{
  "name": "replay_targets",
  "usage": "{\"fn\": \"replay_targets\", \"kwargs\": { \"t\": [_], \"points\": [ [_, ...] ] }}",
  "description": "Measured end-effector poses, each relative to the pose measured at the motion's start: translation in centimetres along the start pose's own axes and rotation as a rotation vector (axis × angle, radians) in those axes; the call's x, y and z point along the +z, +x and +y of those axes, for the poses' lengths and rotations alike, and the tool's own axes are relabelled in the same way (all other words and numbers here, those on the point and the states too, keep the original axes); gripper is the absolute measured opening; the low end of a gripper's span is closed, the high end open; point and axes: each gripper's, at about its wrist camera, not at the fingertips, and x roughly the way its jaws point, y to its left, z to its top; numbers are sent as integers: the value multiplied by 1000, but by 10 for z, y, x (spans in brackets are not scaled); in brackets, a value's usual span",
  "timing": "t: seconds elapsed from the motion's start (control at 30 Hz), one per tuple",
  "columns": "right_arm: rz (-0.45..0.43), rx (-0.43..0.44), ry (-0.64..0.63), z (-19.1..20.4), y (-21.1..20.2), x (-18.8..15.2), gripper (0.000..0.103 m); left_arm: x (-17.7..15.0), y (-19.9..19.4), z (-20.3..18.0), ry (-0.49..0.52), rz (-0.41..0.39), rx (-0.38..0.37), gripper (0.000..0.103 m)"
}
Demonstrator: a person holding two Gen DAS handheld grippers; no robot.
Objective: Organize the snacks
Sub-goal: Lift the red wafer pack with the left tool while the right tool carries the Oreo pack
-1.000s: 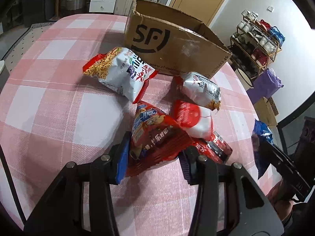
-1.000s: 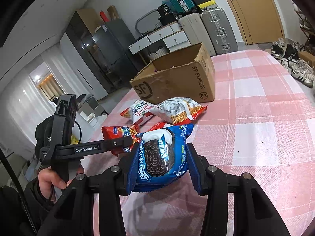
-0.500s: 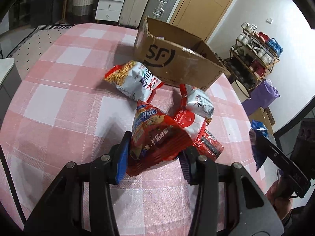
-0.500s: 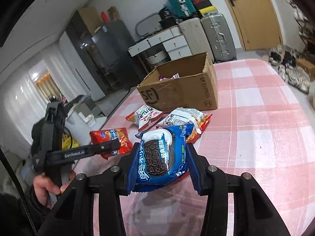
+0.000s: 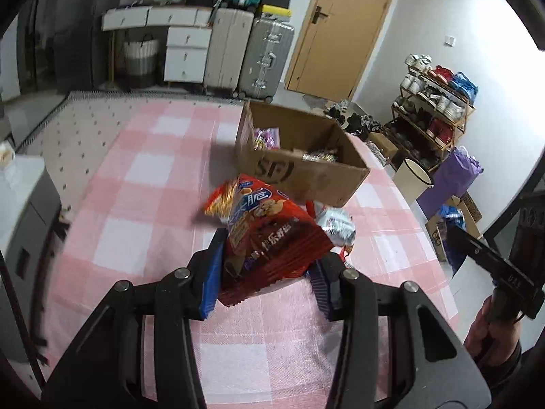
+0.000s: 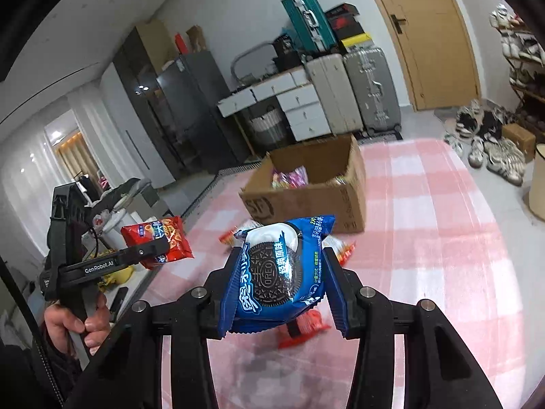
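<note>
Now both grippers carry one snack packet each above the checked table.

Between the blue pads of the left gripper (image 5: 264,272) a red snack bag (image 5: 269,238) is pinched, lifted off the pink and white tablecloth (image 5: 136,204); the right gripper (image 6: 284,286) presses its pads on both sides of a blue Oreo packet (image 6: 272,272), also held in the air. Just behind them, more packets (image 5: 335,225) lie on the cloth in front of an open cardboard box (image 5: 306,177), which has some colourful wrappers inside. Further away, a person's hand (image 6: 80,320) grips the handle of the left gripper at the table's edge. Behind the table stand suitcases (image 5: 248,51), white drawers (image 5: 185,52), a wooden door (image 5: 340,27) and a shoe rack (image 5: 432,102).
</note>
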Motion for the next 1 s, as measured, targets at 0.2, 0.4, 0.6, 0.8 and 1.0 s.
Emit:
{"fn": "replay_targets", "kwargs": {
  "t": [0.2,0.4,0.6,0.8,1.0],
  "points": [
    [-36,53,-61,22,-8,31,45,28,-16,-13,76,-2,-33,42],
    [-52,82,-110,32,-6,63,45,58,-23,-32,140,-11,-75,42],
    [-45,74,-167,38,9,93,45,93,-4,-49,180,0,-73,42],
    [-36,70,-171,32,36,125,46,125,31,-61,190,14,-56,42],
    [-5,46,-202,26,69,149,46,156,67,-71,198,17,-21,42]
  ]
}}
